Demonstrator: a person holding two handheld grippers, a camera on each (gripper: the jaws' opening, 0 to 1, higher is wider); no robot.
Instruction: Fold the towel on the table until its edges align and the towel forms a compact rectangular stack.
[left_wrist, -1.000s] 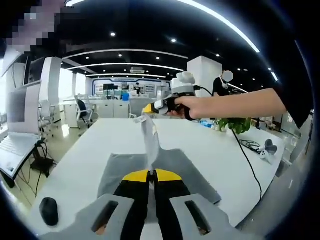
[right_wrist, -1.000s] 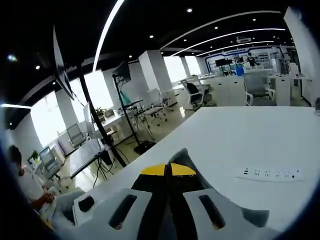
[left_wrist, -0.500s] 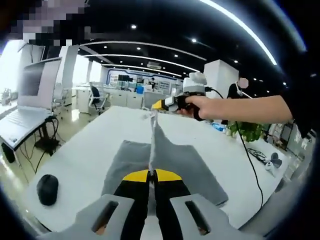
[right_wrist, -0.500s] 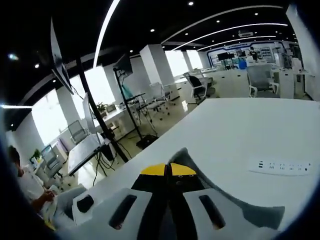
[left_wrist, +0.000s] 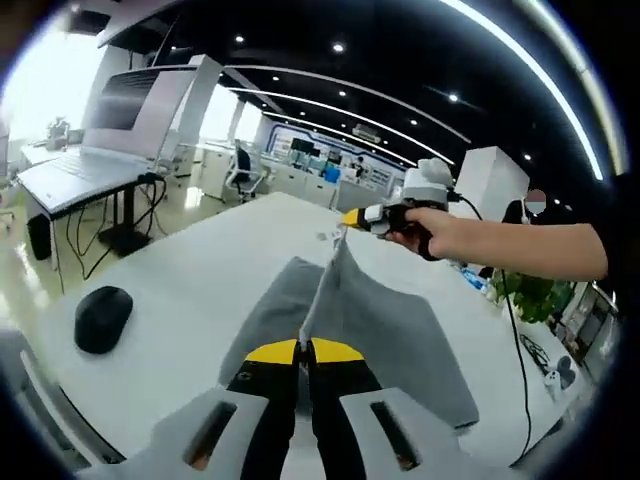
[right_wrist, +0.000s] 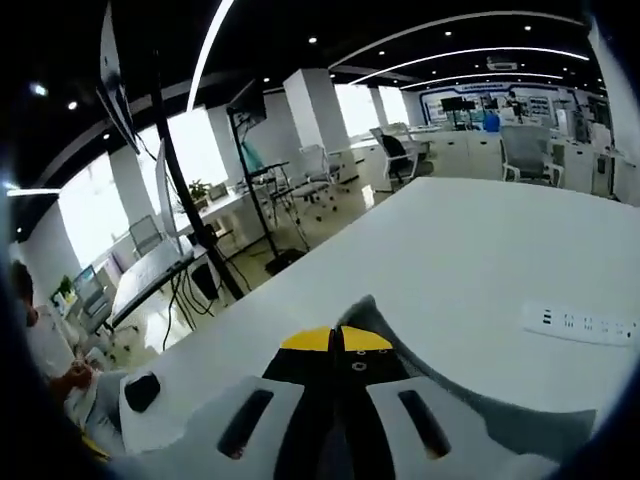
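A grey towel (left_wrist: 380, 330) lies half on the white table (left_wrist: 190, 270), with one edge lifted and stretched taut between both grippers. My left gripper (left_wrist: 303, 352) is shut on the near end of that edge. At the far end the right gripper (left_wrist: 347, 217), held by a person's hand (left_wrist: 425, 228), pinches the other corner above the table. In the right gripper view, my right gripper (right_wrist: 337, 340) is shut on a grey towel (right_wrist: 470, 400) corner that trails off to the lower right.
A black mouse (left_wrist: 102, 318) sits on the table's left side, also small in the right gripper view as the mouse (right_wrist: 141, 391). A white power strip (right_wrist: 580, 325) lies on the table. A green plant (left_wrist: 528, 295) and a cable stand at the far right. A laptop desk (left_wrist: 70, 175) is left.
Both views have shifted as the hands moved. The lifted towel edge now runs lower and flatter between the grippers, and the mouse looks nearer in the left gripper view.
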